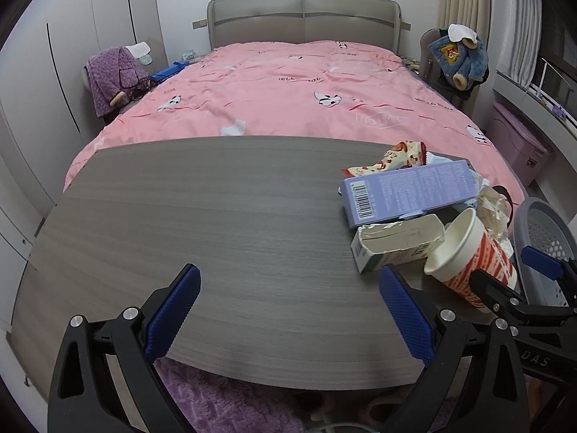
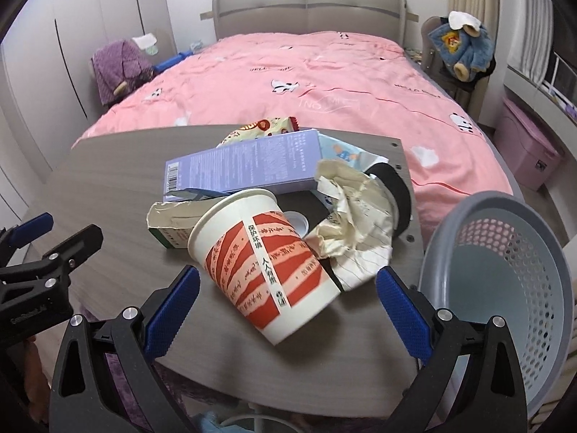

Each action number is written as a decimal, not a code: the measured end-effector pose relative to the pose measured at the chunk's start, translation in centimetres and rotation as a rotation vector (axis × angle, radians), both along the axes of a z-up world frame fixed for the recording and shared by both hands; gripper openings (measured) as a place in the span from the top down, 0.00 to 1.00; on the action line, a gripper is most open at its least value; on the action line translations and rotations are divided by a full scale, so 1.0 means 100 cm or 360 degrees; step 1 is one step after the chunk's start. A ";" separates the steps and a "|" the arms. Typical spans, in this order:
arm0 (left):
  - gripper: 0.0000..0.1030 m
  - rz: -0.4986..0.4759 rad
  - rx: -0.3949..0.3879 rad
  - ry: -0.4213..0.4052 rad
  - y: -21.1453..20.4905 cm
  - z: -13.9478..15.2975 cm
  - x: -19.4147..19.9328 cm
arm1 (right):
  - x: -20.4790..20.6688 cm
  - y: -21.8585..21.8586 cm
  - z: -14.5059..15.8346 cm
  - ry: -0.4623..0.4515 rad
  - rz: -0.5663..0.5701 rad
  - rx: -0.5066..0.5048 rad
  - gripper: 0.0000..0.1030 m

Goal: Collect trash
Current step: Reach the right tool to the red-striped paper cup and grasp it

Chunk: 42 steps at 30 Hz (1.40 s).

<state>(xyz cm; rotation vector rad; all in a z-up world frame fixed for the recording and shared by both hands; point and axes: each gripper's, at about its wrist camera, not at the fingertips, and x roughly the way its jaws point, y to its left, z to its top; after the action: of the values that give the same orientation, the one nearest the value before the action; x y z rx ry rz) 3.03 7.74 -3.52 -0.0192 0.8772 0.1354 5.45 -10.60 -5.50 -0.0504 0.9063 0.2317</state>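
Observation:
A red-and-white paper cup point(image 2: 263, 259) lies on its side on the grey wooden table point(image 2: 108, 180), its mouth pointing away to the left. My right gripper point(image 2: 288, 278) is open, and its blue pads flank the cup's base without clamping it. Behind the cup lie a purple box point(image 2: 245, 169), a torn green-and-white carton point(image 2: 173, 220), crumpled paper point(image 2: 357, 223) and a printed snack wrapper point(image 2: 267, 126). My left gripper point(image 1: 288, 310) hangs open over the bare table point(image 1: 216, 216), left of the pile. The left wrist view shows the cup point(image 1: 468, 256) and right gripper point(image 1: 505, 265).
A grey perforated basket point(image 2: 505, 270) stands just off the table's right edge, beside my right gripper. A black roll point(image 2: 396, 187) lies behind the crumpled paper. A bed with a pink cover point(image 1: 288, 86) fills the space beyond the table. A purple rug point(image 1: 223, 407) lies below.

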 end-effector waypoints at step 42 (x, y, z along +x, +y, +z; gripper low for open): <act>0.08 -0.0120 -0.0049 -0.0009 -0.002 -0.013 0.012 | -0.047 -0.020 0.015 -0.0001 -0.0079 0.0082 0.37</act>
<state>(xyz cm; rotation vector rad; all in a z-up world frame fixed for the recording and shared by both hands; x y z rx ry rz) 4.21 7.54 -4.80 -0.0152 0.8731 0.0516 0.75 -12.57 -4.01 0.0197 0.8996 0.2088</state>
